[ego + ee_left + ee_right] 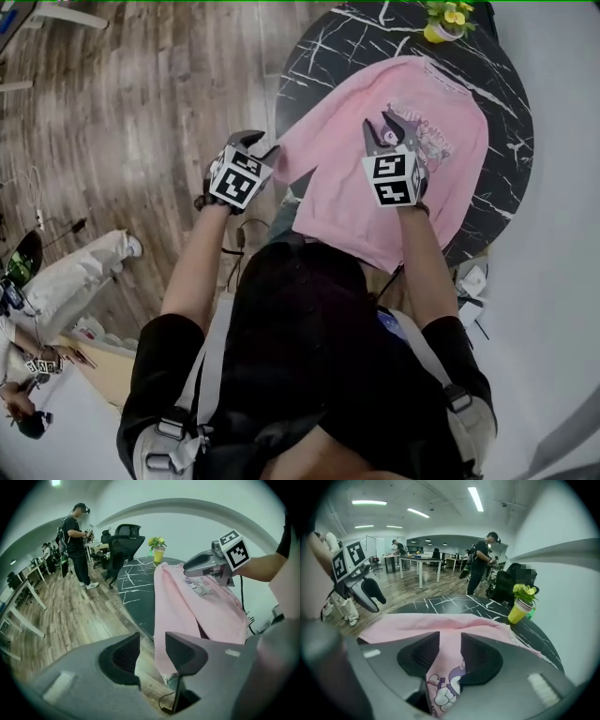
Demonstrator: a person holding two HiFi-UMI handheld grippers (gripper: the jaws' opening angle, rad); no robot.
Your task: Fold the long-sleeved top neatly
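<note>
A pink long-sleeved top [328, 178] with a cartoon print lies spread face up on a round black marble table [347, 42]. Its left sleeve [164, 634] droops over the table's near-left edge. My left gripper [262, 145] hovers beside that sleeve, off the table edge, jaws apart with nothing between them [152, 646]. My right gripper [382, 127] hangs over the chest print, also open and empty [450, 644], with the top [417, 623] showing through the gap below. The gripper views each show the other gripper: the right one [187, 566] and the left one [377, 597].
A yellow cup of flowers [448, 21] stands at the table's far edge. Wooden floor lies to the left. Black office chairs [124, 541] stand beyond the table. People stand farther off in the room [75, 541] [480, 564], and someone sits at lower left [84, 267].
</note>
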